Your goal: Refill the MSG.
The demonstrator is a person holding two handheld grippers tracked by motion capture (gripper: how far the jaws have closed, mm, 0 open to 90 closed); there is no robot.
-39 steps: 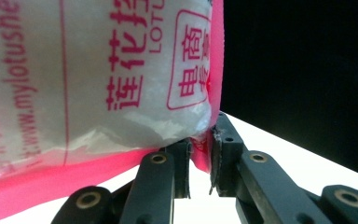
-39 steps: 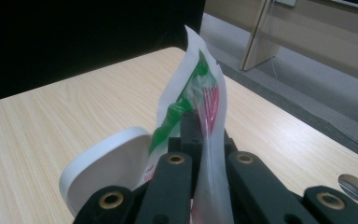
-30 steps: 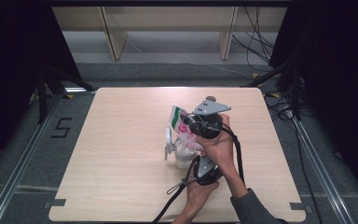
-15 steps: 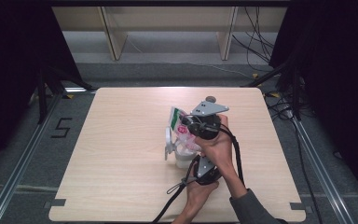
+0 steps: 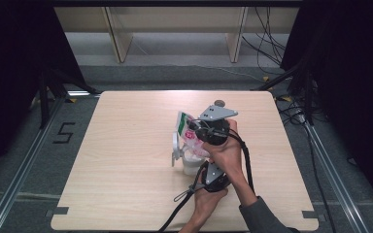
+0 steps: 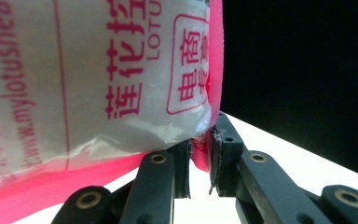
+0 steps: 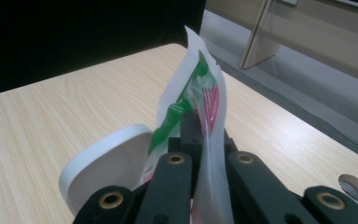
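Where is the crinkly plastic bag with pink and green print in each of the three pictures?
High view: the crinkly plastic bag with pink and green print sits mid-table, above a white container.
Left gripper view: it covers the upper left, its pink edge pinched between the black jaws.
Right gripper view: it stands up in the centre, clamped.
Shared landmark: the light wooden table.

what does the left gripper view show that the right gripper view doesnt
The left gripper view shows red print close up on the bag, its pink lower edge pinched in the left gripper.

The right gripper view shows the bag's green and white top edge in the right gripper, a white lid and the wooden table.

Both show the same bag, clamped between black jaws.
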